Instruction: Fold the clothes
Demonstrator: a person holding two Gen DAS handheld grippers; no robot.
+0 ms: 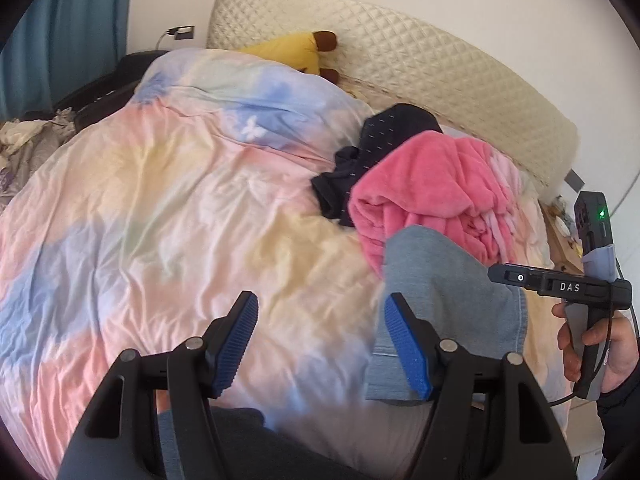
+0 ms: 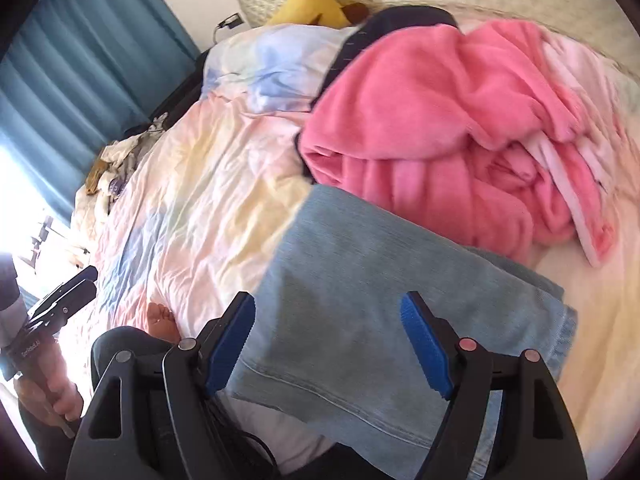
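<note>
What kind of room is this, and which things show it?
Most likely a bedroom at home: a bed with a pastel duvet, a quilted headboard against the wall, and clothes on the bed such as a pink robe and jeans.

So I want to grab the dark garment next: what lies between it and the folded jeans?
The pink fleece garment, heaped between the jeans and the dark garment. Both wrist views show it, the left wrist view more clearly.

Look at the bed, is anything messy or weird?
Yes. The pink fleece and a dark garment lie crumpled in a heap on the duvet, not folded. Only the jeans look folded flat.
</note>
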